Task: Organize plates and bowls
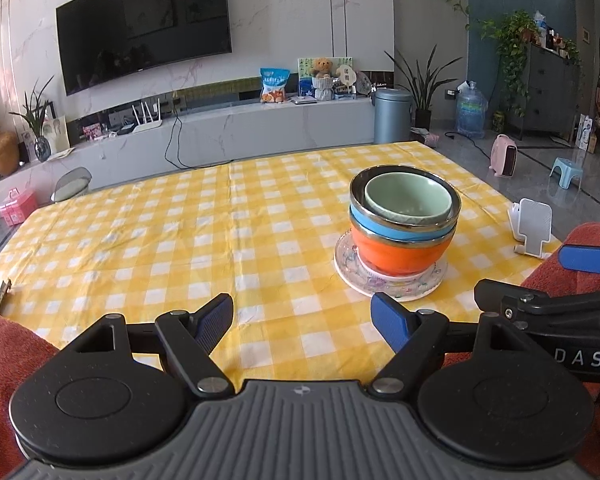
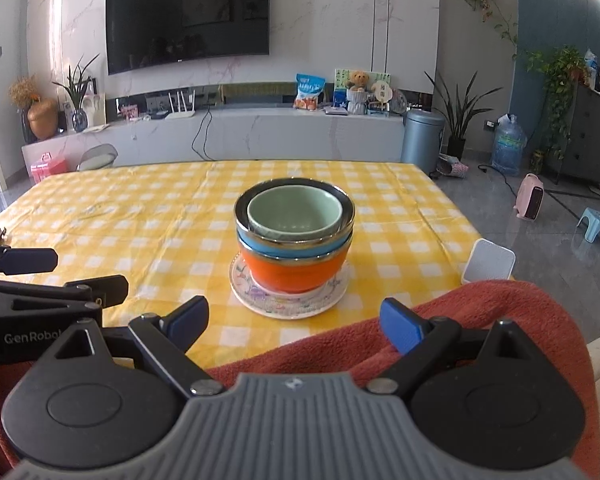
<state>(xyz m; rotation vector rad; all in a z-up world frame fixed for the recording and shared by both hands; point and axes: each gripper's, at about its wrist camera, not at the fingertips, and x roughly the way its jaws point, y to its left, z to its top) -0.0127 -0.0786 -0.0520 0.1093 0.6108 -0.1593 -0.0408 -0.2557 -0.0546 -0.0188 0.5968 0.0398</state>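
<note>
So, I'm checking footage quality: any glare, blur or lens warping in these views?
Left wrist view: sharp; fisheye bends the television; daylight glints on the bowl stack's metal rims. Right wrist view: equally sharp, corners vignetted, floor reflective.

The blue bowl shows only a thin band between its neighbours. Lower centre, the orange bowl covers the plate's middle. At the right edge, the white stand hides its foot behind red cloth.
</note>
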